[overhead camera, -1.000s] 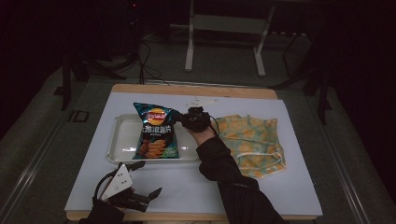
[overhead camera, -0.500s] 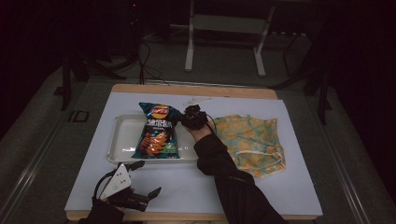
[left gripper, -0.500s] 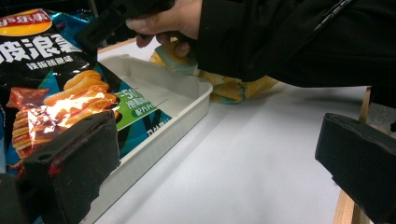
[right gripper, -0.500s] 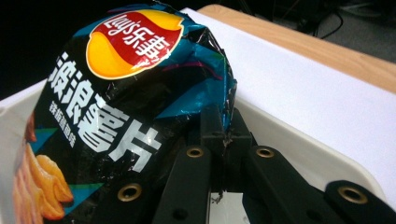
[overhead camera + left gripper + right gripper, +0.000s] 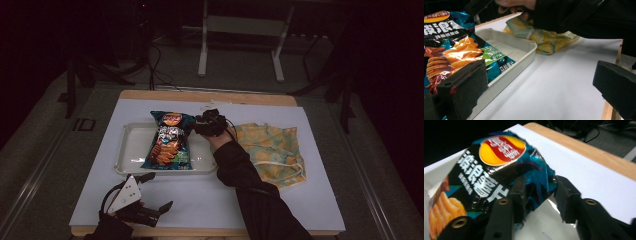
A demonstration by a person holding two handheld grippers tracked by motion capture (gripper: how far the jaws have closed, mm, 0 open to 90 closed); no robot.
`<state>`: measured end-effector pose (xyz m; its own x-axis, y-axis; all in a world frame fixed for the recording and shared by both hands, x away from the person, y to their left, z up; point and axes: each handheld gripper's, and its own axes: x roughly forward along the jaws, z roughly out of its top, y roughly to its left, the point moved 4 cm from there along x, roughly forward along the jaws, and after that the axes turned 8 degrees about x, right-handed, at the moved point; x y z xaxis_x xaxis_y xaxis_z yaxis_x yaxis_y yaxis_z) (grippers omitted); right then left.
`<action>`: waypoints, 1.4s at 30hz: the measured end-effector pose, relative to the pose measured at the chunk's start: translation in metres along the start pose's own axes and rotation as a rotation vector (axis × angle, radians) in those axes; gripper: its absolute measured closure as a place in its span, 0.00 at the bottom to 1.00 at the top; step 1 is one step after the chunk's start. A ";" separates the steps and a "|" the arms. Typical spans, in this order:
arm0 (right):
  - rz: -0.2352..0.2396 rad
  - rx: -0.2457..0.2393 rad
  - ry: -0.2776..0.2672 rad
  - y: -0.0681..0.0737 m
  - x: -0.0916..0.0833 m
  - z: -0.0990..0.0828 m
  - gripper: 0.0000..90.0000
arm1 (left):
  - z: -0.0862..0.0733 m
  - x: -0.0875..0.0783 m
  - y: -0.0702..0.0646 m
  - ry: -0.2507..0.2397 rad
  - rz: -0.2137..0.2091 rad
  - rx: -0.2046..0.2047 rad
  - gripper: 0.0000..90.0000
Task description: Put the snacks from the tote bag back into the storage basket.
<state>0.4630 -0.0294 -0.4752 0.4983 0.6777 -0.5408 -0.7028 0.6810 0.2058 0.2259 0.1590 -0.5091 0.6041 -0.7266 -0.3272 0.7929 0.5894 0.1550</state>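
While my right gripper [image 5: 537,195] sits at the far right corner of the glossy blue-and-black foil crisp bag [image 5: 168,140], its jaws stand either side of that crinkled corner with a gap showing on one side; I can't tell if the foil is pinched or just bracketed. Bag lies in the shallow white plastic tray [image 5: 131,150] on the white-covered counter [image 5: 200,200], long axis running away from me, logo end far, far end overhanging the tray's back rim. So the bag extends from the right gripper back toward me and slightly left, and any drag or lift from that corner would swing the long axis about the near end, I'd judge. Left gripper [image 5: 150,192] is low at the near counter edge, jaws spread wide, holding nothing; in the left gripper view the bag's near end [image 5: 456,52] and tray wall [image 5: 509,72] sit just ahead of the left jaw. Right hand is clearly nearer the far end, left nearer the near end. Yellow-and-teal patterned cloth [image 5: 270,150] lies right of the tray, under my right forearm, clear of the bag.
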 end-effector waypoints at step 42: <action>-0.110 -0.044 -0.091 -0.061 -0.177 -0.041 0.18 | -0.001 0.003 0.000 0.016 0.003 0.004 0.00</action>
<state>0.3974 -0.2023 -0.4258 0.6159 0.6238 -0.4812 -0.6621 0.7409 0.1129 0.2279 0.1574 -0.5108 0.6050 -0.7193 -0.3415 0.7915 0.5899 0.1596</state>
